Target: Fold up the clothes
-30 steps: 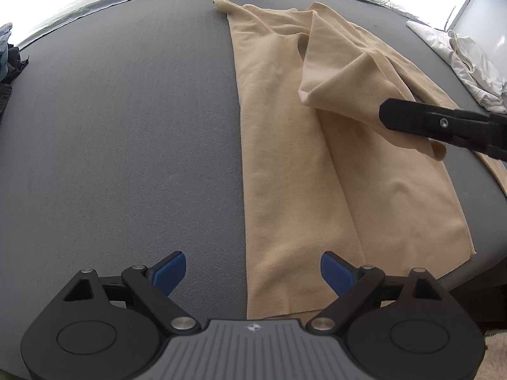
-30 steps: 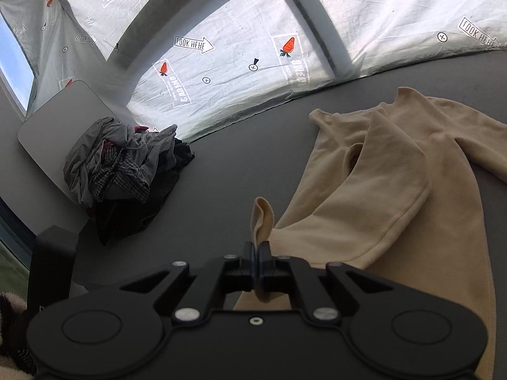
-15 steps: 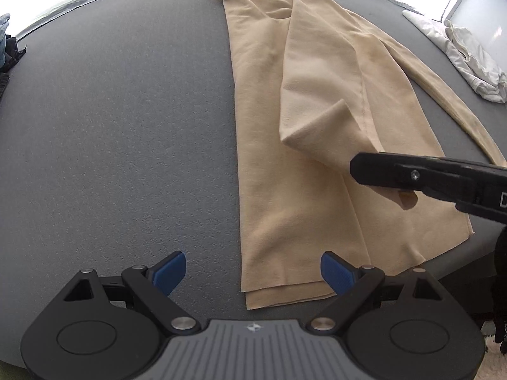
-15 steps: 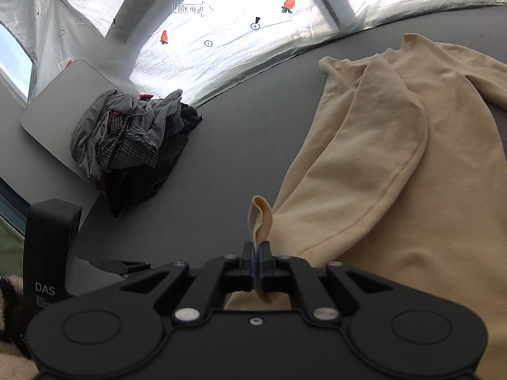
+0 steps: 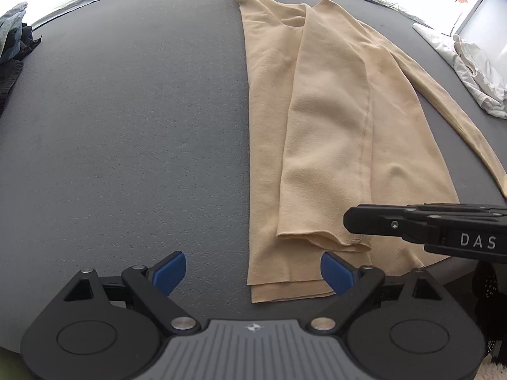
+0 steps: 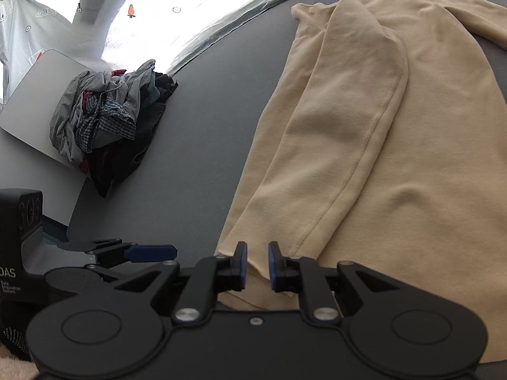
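A beige long-sleeved top [image 5: 332, 133] lies flat on the dark grey table [image 5: 126, 126], its left side folded in and one sleeve [image 5: 320, 158] laid down along the body. It also shows in the right wrist view [image 6: 396, 158]. The other sleeve [image 5: 450, 110] stretches out to the right. My left gripper [image 5: 253, 272] is open and empty over the table's near edge, by the hem. My right gripper [image 6: 256, 266] is open a little, with the sleeve cuff [image 6: 253, 269] lying loose between its fingers; it also shows in the left wrist view [image 5: 412, 224].
A heap of grey, checked and dark clothes [image 6: 107, 117] lies at the table's left end, partly on a light board [image 6: 38, 95]. White garments [image 5: 469, 72] lie at the right end. A printed sheet [image 6: 158, 15] hangs behind the table.
My right gripper carried the sleeve cuff down towards the hem, laid the sleeve flat on the body and opened. The left gripper stayed open and drew back slightly.
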Available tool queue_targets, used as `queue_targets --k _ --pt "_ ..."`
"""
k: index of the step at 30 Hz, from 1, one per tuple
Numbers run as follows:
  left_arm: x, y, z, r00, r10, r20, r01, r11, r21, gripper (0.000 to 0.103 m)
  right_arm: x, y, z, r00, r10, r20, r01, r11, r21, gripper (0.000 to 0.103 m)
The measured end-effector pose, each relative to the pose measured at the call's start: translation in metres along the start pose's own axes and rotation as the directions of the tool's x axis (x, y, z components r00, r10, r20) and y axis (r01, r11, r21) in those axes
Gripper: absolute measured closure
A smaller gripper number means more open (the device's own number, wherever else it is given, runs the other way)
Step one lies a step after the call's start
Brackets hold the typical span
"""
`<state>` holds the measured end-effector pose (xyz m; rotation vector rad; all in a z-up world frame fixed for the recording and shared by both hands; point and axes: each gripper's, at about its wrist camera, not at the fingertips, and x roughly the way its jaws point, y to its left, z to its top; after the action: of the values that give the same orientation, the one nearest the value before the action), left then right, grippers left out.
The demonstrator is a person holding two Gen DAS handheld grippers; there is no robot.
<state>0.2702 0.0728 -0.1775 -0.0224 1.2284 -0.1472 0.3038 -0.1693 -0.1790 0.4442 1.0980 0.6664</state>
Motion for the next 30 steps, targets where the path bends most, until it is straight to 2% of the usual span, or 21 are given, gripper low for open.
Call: queue_targets --k 4,16,25,30 --pt "-0.008 0.003 0.004 0.999 0.010 0.038 -0.009 1.000 -0.028 0.011 -0.010 -0.004 0.004 0.999 -0.004 0.048 0.004 1.000 0.013 0.079" --pt "-0.012 0.011 0.030 0.994 0.010 0.109 -0.002 0.997 -0.079 0.011 -0.021 -0.031 0.034 0.984 -0.086 0.154 0.071 0.992 0.101 0.079" --pt "-0.004 0.005 0.077 0.985 0.007 0.170 0.001 0.999 -0.049 0.011 -0.021 -0.062 0.078 0.963 -0.151 0.224 0.114 0.979 0.168 0.079" --pt "0.009 0.006 0.116 0.981 -0.006 0.195 0.017 0.998 -0.052 0.011 -0.016 -0.084 0.113 0.941 -0.221 0.257 0.170 0.964 0.206 0.079"
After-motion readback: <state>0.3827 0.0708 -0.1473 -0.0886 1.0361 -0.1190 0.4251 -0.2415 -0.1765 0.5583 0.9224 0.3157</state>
